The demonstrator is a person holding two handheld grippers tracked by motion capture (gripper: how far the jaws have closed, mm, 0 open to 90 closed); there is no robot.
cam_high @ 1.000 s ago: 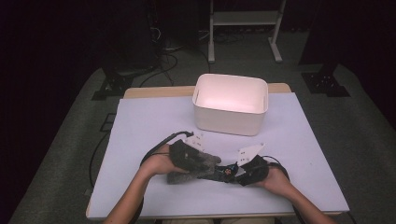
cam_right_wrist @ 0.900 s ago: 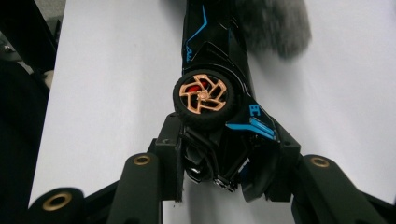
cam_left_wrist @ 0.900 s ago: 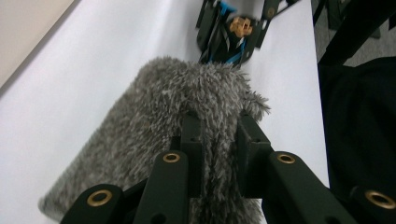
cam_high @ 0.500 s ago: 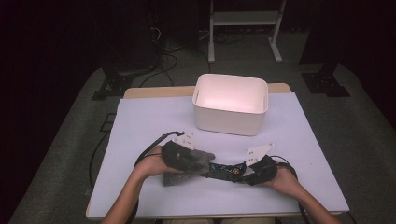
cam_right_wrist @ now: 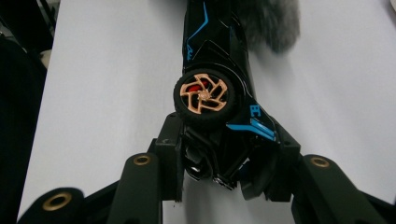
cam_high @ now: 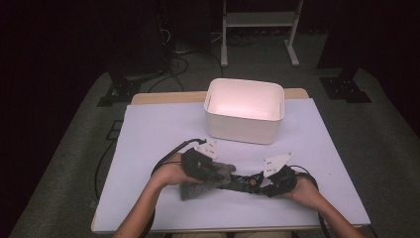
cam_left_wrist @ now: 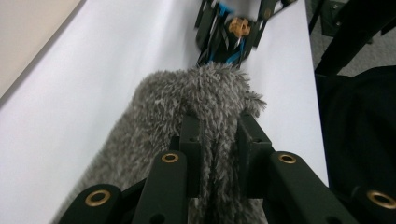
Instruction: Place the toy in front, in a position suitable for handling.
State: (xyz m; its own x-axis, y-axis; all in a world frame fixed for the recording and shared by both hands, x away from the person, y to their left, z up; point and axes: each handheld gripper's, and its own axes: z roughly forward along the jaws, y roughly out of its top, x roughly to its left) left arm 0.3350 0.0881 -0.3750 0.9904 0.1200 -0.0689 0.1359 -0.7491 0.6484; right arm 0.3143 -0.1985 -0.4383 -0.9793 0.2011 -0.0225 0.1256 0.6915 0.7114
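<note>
Both hands have slid a little toward the near right of the table since the earlier frame, carrying their load with them. Starting at the left gripper (cam_left_wrist: pixel 219 154), its jaws are pinched nearly together on a fold of the grey fluffy cloth (cam_left_wrist: pixel 187 107), the pile bulging out on both sides of the pads. From the high view that cloth (cam_high: pixel 205 179) lies partly on the white table cover (cam_high: pixel 153 134), bunched under the left hand (cam_high: pixel 171 173). Just beyond it, the black toy car (cam_high: pixel 243 182) bridges the gap between the hands; the right gripper (cam_right_wrist: pixel 229 158) clamps one end of it at a middling width, with a copper-spoked wheel (cam_right_wrist: pixel 204 98) just past the jaws. In the right gripper view the cloth meets the car's far end. This looks like wiping the car with the cloth, and it seems to be mid-way: contact is made, though how much of the body is already rubbed I cannot tell. Farther back, the white bin (cam_high: pixel 245 111) stands well apart, with nothing visible inside it, so any putting away seems not yet done.
</note>
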